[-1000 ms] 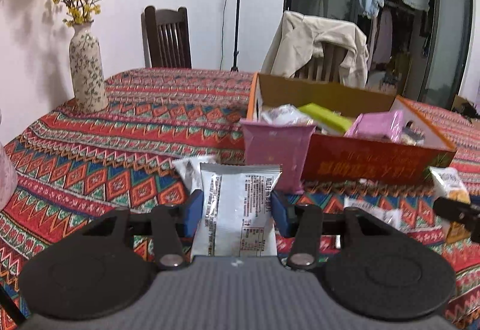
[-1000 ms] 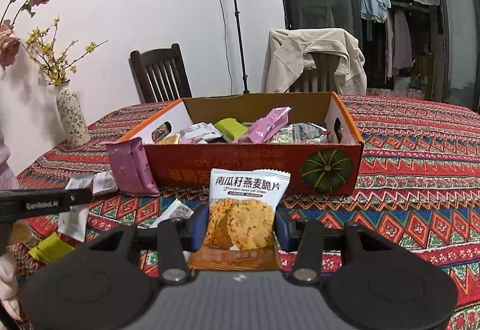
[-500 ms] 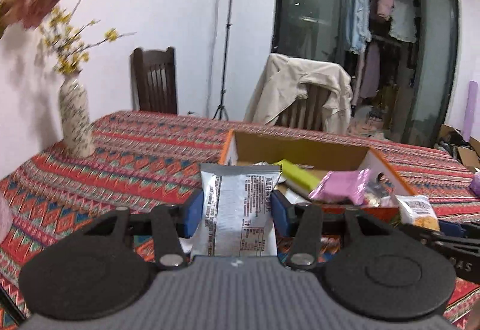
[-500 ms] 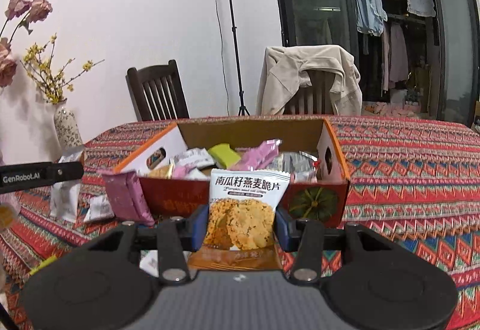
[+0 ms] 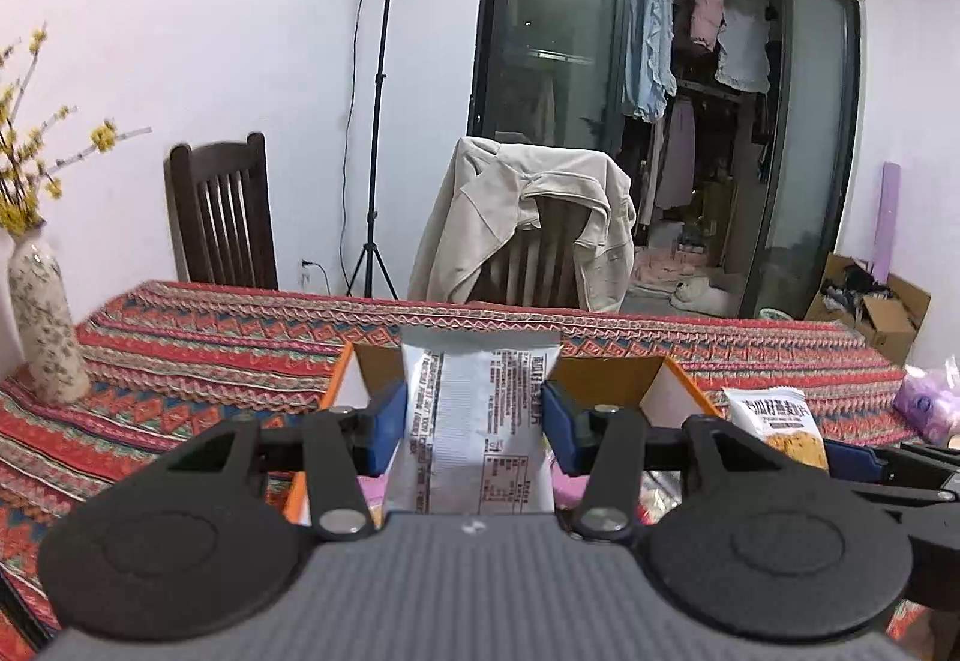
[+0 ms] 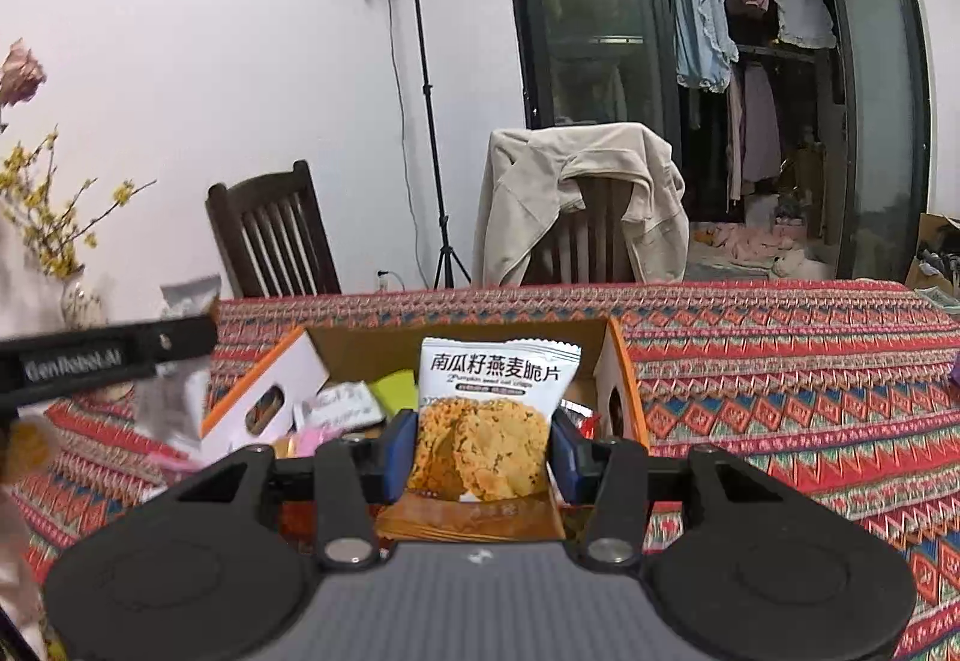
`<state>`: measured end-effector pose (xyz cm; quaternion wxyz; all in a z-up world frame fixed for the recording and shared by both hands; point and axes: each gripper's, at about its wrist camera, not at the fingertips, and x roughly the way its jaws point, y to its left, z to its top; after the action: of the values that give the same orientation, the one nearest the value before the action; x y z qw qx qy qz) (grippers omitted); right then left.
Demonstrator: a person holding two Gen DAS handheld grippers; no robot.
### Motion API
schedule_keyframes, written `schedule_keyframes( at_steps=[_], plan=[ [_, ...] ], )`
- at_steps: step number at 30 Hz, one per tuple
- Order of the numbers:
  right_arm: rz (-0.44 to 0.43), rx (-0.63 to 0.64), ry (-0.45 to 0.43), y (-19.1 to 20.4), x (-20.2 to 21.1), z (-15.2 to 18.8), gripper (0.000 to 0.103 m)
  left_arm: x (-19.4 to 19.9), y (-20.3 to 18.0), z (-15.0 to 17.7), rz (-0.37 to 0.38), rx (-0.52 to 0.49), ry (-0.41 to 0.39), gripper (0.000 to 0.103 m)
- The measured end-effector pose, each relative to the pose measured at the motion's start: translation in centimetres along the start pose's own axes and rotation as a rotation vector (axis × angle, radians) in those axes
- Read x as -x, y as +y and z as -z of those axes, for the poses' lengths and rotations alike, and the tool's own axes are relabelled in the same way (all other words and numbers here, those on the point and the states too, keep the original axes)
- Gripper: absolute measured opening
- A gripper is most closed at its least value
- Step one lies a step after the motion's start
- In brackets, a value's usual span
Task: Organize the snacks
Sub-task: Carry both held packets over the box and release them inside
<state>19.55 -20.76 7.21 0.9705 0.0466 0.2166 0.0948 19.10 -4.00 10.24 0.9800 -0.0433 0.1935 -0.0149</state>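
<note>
Silver snack packet (image 5: 480,433): upright, printed back toward the camera, pinched at both side edges by the blue pads (image 5: 384,424) of the left gripper (image 5: 477,430); held in the air in front of the box.
Oat crisp packet (image 6: 489,421): white top with black characters, photo of crisps below, upright between the blue pads of the right gripper (image 6: 480,448); also off the table, in front of the box.
Left jaws: closed on the silver snack packet.
Right jaws: closed on the oat crisp packet.
Cardboard box (image 6: 624,391): orange outside, open top, on the table; inside lie a green packet (image 6: 396,388), a pink one and others too crowded to tell apart.
Tablecloth (image 6: 780,361): red zigzag pattern, covers the whole table.
Vase (image 5: 42,319): speckled, at the table's left edge, holding yellow-flowered twigs.
Chairs: a dark wooden chair (image 5: 222,217) behind the table; a second with a beige jacket (image 5: 528,217) draped over it.
Light stand (image 5: 378,120): against the white wall, lamp on.
</note>
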Motion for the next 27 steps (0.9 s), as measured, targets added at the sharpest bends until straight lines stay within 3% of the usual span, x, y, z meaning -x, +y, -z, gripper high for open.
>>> schedule_keyframes(
  at_steps=[12, 18, 27],
  plan=[
    [0.078, -0.032, 0.006, -1.4, -6.8, -2.0, 0.045, -6.6, 1.3, -0.8, -0.084, 0.086, 0.031, 0.049],
    [0.045, -0.022, -0.007, -1.9, -9.8, -0.6, 0.045, -9.9, 2.1, 0.7, -0.128, 0.084, 0.062, 0.049],
    [0.011, -0.025, 0.025, -2.6, -12.3, 1.0, 0.047, -11.7, 2.6, 2.3, -0.148, 0.064, 0.104, 0.050]
  ],
)
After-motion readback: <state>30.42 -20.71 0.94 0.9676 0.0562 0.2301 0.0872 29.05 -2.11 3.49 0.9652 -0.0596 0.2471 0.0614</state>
